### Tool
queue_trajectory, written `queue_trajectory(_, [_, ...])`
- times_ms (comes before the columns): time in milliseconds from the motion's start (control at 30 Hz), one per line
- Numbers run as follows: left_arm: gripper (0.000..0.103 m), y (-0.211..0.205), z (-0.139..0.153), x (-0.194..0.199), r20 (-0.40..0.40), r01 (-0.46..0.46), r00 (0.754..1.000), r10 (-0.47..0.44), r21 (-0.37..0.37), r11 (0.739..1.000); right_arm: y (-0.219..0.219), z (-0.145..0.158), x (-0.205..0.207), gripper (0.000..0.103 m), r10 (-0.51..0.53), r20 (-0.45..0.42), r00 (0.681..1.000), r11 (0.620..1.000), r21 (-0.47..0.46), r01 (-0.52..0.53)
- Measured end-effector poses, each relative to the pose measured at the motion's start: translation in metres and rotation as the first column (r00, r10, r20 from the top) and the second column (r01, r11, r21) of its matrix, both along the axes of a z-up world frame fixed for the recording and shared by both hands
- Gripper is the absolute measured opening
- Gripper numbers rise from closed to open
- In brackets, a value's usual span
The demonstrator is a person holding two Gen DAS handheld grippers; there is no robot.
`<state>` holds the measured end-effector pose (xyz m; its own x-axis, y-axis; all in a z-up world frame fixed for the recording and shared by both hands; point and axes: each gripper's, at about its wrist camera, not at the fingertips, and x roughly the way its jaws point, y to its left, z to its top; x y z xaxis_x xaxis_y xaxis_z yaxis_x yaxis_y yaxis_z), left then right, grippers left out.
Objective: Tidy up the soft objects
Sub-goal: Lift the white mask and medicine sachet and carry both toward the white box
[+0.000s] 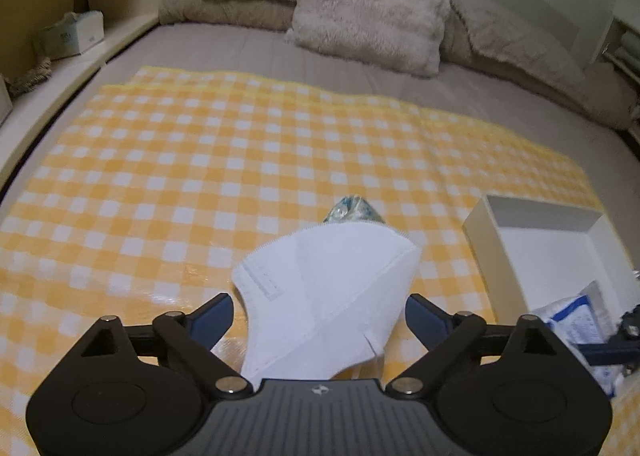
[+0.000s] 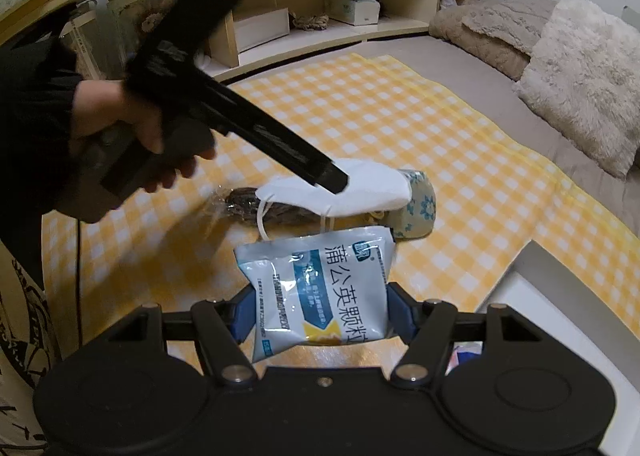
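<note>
Two grippers over a checked cloth on a bed, each with a soft item.

The left gripper (image 1: 318, 310) has a white face mask (image 1: 324, 296) between its blue fingers (image 1: 212, 316), lifted above the yellow checked cloth (image 1: 200, 160); whether they pinch it I cannot tell. The right gripper (image 2: 322, 314) clamps a blue-and-white sachet (image 2: 320, 288). A floral pouch (image 2: 418, 208) lies beyond the mask; a white box (image 1: 548, 252) sits to the right.

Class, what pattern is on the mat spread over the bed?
Yellow-and-white checks on the thin plastic mat, clearest in the left wrist view.
</note>
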<state>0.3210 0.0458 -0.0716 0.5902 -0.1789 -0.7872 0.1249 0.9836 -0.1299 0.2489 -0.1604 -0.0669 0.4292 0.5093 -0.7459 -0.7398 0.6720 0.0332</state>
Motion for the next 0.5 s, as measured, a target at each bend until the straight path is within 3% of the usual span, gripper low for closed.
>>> queue_trajectory(200, [0.092, -0.002, -0.030, 0.027, -0.096, -0.023, 0.995, 0.023, 0.000, 1.000, -0.006, -0.005, 0.005, 0.067, 0.003, -0.025, 1.000, 1.000, 0.006, -0.002])
queue_trajectory(233, [0.083, 0.000, -0.034, 0.031, -0.115, -0.031, 0.993, 0.029, -0.017, 0.999, -0.006, -0.006, 0.005, 0.067, 0.003, -0.028, 1.000, 1.000, 0.004, -0.003])
queue_trajectory(267, [0.063, 0.000, -0.036, 0.033, -0.130, -0.034, 0.991, 0.030, -0.033, 0.999, -0.007, -0.007, 0.006, 0.067, 0.002, -0.030, 1.000, 1.000, 0.002, -0.002])
queue_trajectory(300, [0.054, 0.001, -0.038, 0.036, -0.135, -0.035, 0.990, 0.029, -0.041, 0.999, -0.007, -0.008, 0.006, 0.067, 0.001, -0.033, 0.999, 1.000, 0.001, 0.000])
queue_trajectory(367, [0.027, 0.000, -0.038, 0.038, -0.128, -0.036, 0.991, 0.034, -0.019, 0.999, -0.007, -0.010, 0.007, 0.067, -0.003, -0.039, 0.999, 1.000, -0.003, 0.003])
queue_trajectory(433, [0.012, 0.001, -0.039, 0.040, -0.132, -0.043, 0.990, 0.040, -0.024, 0.999, -0.008, -0.011, 0.009, 0.067, -0.006, -0.042, 0.999, 1.000, -0.008, 0.006])
queue_trajectory(500, [0.009, -0.001, -0.038, 0.040, -0.123, -0.031, 0.992, 0.028, -0.015, 0.999, -0.009, -0.012, 0.009, 0.067, -0.009, -0.044, 0.999, 1.000, -0.011, 0.009])
